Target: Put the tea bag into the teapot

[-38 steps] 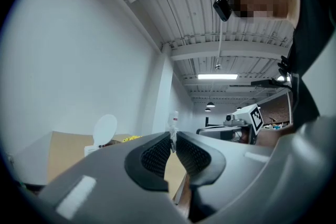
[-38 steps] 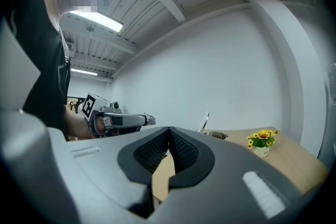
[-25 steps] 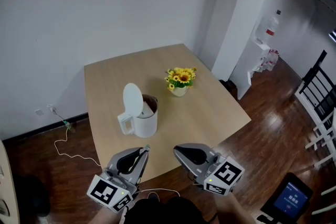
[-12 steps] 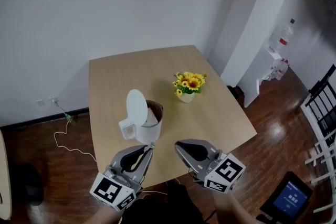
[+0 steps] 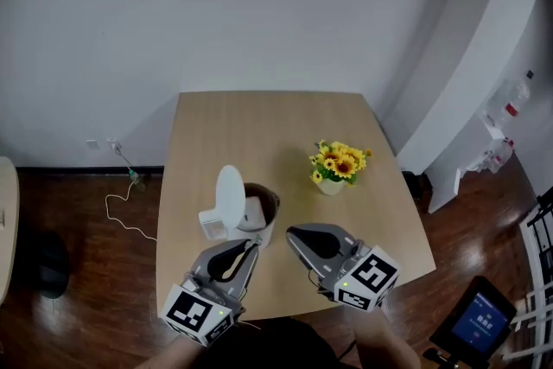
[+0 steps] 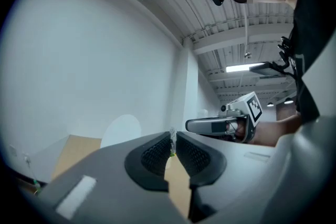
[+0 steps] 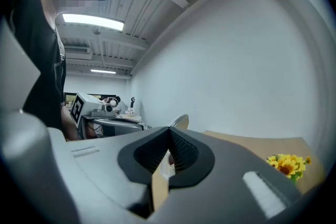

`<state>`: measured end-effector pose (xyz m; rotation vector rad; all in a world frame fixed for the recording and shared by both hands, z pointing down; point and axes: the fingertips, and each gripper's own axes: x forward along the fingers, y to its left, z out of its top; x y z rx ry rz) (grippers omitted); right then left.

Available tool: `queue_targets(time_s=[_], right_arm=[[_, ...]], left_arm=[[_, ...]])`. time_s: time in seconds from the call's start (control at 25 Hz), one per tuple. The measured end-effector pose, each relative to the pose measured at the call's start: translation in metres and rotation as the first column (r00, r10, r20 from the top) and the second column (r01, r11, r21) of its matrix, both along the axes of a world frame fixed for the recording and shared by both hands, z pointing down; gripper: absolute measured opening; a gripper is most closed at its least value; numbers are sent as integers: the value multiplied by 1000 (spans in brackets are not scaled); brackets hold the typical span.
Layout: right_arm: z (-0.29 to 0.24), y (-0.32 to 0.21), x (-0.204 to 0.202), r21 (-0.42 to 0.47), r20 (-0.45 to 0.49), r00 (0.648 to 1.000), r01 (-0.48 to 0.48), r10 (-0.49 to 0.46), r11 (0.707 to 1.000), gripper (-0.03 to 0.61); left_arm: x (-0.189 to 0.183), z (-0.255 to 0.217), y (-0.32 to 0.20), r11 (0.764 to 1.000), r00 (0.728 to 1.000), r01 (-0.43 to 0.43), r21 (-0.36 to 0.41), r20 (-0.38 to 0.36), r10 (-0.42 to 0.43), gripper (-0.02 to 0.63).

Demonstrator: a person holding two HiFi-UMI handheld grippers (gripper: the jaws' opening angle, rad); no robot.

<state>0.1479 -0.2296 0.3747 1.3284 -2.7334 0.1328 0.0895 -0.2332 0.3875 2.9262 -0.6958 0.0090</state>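
Observation:
A white teapot (image 5: pixel 257 224) stands on the wooden table (image 5: pixel 268 125) with its round lid (image 5: pixel 230 196) tipped up and its dark inside showing. My left gripper (image 5: pixel 252 244) is just in front of the pot, shut on a thin white strip of the tea bag (image 6: pixel 171 139); the rest of the bag is hidden. In the left gripper view the lid (image 6: pixel 122 128) shows beyond the left gripper (image 6: pixel 172 136). To the right of the pot my right gripper (image 5: pixel 289 231) is shut with nothing seen in it. In its own view the right gripper (image 7: pixel 169 134) points past the lid (image 7: pixel 180 122).
A small vase of yellow flowers (image 5: pixel 337 169) stands on the table to the right of the pot. The table's near edge (image 5: pixel 285 311) lies under both grippers. A cable (image 5: pixel 121 203) trails on the wooden floor to the left. White walls close off the back.
The head view has swung, so the table now sits further right and lower. Both grippers are closer to the teapot, and the left tips now reach its front. Both stay shut.

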Motion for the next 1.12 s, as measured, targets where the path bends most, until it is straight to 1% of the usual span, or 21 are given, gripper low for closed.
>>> queue_targets(time_s=[0.08, 0.16, 0.28, 0.4, 0.48, 0.64, 0.84, 0.92, 1.12], right_arm=[[3, -8, 4, -9, 2, 999, 39, -39, 999, 3], [5, -16, 8, -13, 3, 997, 77, -77, 997, 2], [10, -30, 16, -25, -3, 992, 124, -124, 992, 3], [16, -41, 20, -41, -7, 984, 179, -180, 983, 3], [21, -46, 23, -51, 0, 976, 218, -218, 975, 2], [34, -56, 28, -70, 16, 957, 291, -291, 954, 3], [43, -68, 35, -81, 39, 938, 348, -346, 934, 3], [46, -71, 36, -84, 46, 930, 368, -365, 926, 3], [52, -72, 35, -88, 59, 908, 418, -414, 904, 3]], left_arm=[[8, 4, -7, 999, 999, 50, -7, -19, -50, 37], [16, 11, -14, 995, 995, 96, -13, -18, -96, 37], [25, 24, -25, 983, 984, 178, -39, 18, -178, 38], [31, 37, -37, 963, 965, 259, -79, 55, -255, 38], [34, 44, -44, 949, 952, 303, -84, 80, -296, 38], [41, 47, -59, 915, 915, 397, -70, 107, -388, 38], [47, 61, -68, 881, 878, 468, -71, 147, -455, 38], [47, 65, -71, 861, 857, 504, -65, 161, -490, 38], [45, 71, -82, 804, 800, 592, -65, 175, -574, 38]])
